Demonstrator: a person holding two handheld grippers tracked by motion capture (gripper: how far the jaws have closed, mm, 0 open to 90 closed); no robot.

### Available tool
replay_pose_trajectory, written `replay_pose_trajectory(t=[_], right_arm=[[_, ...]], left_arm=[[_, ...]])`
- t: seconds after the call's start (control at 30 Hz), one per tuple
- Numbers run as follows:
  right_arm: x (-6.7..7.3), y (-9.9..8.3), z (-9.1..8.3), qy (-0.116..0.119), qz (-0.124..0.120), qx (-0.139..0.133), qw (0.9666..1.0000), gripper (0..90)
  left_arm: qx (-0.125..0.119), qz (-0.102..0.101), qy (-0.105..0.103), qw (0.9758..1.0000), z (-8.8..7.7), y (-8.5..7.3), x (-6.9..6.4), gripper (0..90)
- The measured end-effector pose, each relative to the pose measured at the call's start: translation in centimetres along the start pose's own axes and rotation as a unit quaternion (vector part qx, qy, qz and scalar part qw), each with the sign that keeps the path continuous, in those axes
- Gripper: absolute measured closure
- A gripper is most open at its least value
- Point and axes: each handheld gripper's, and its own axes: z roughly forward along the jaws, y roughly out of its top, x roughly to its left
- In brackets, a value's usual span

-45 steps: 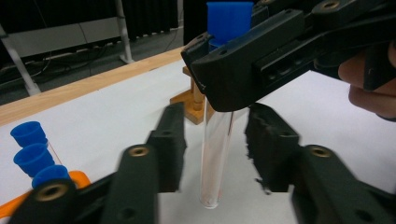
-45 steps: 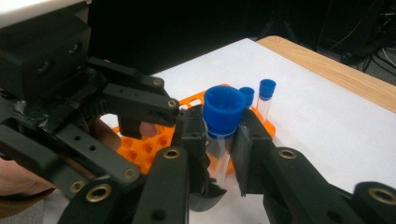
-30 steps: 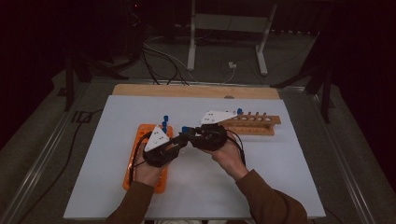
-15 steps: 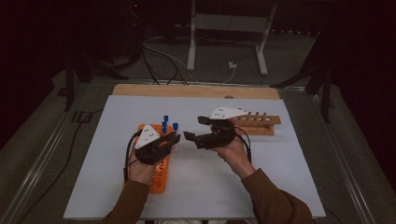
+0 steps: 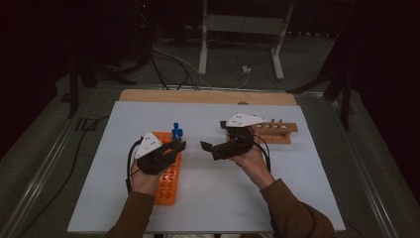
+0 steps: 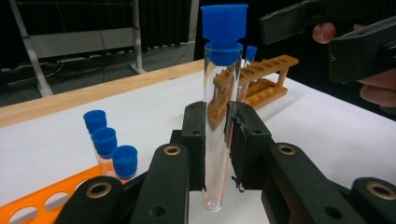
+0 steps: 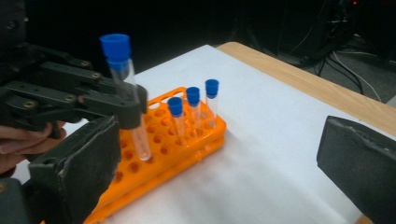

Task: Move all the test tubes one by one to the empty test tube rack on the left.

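A clear test tube (image 6: 223, 79) with a blue cap stands upright between the pads of my left gripper (image 6: 219, 123), which is shut on its lower half. It hangs just above the orange rack (image 7: 187, 154), as the right gripper view shows the tube (image 7: 125, 79) and the left gripper (image 7: 123, 109). My right gripper (image 7: 219, 168) has just been opening and stands wide open with nothing between its jaws. In the high view the left gripper (image 5: 181, 145) and right gripper (image 5: 214, 135) face each other, a short gap apart.
Three blue-capped tubes (image 7: 194, 105) stand in a row at one end of the orange rack (image 5: 166, 183). A wooden rack (image 5: 277, 131) sits behind the right hand, holding one capped tube (image 6: 251, 51). The white board (image 5: 307, 198) lies under everything.
The two grippers were close together a second ago. The right gripper has opened and drawn back to the right. The left gripper has moved left with the tube in it.
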Motion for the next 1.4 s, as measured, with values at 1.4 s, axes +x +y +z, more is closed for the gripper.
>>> replay_pose_trajectory(t=[1.4], right_arm=[[-2.9, -1.8, -2.5, -0.014, 0.022, -0.015, 0.9996, 0.2]], left_arm=[[0.05, -0.002, 0.063, 0.9968, 1.5, -2.5, 2.3, 78.1]])
